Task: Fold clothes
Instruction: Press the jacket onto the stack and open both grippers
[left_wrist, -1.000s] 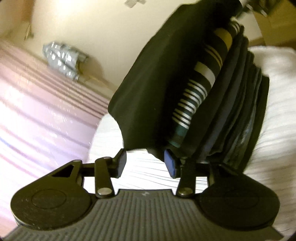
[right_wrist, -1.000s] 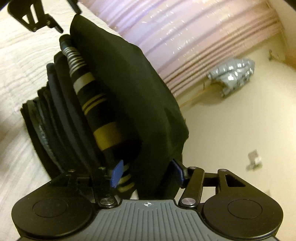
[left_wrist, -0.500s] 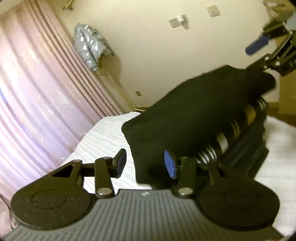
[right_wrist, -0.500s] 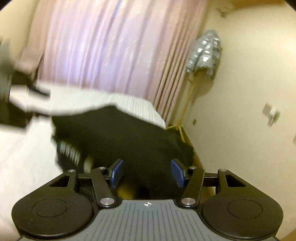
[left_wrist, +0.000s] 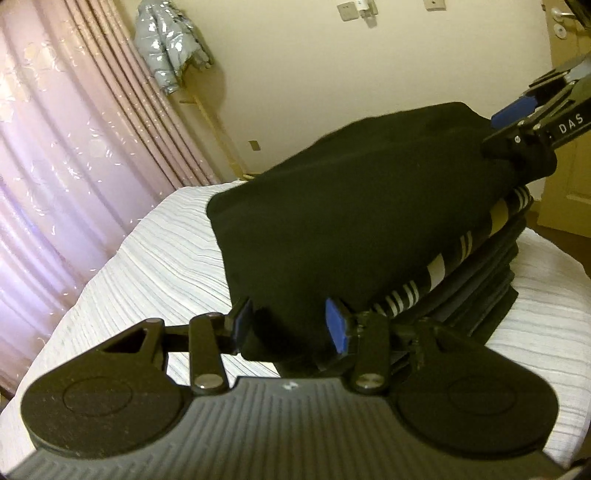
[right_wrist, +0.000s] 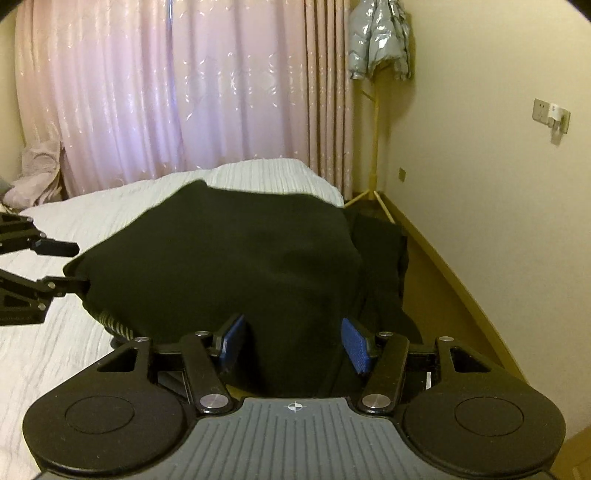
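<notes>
**Folded black garment on top of the stack**

Where the stack of folded clothes (left_wrist: 476, 280) sits on the white bed (left_wrist: 155, 266), a black garment (left_wrist: 351, 221) lies folded on top, one edge drooping over the far side. Both grippers stand with fingers apart: the left gripper (left_wrist: 290, 325) at one end of the garment, the right gripper (right_wrist: 291, 341) at the other, cloth between the pads but unclamped. The fabric looks soft, limp and light, likely to sag if lifted by one point; corners or folded edges give the surest hold.
</notes>
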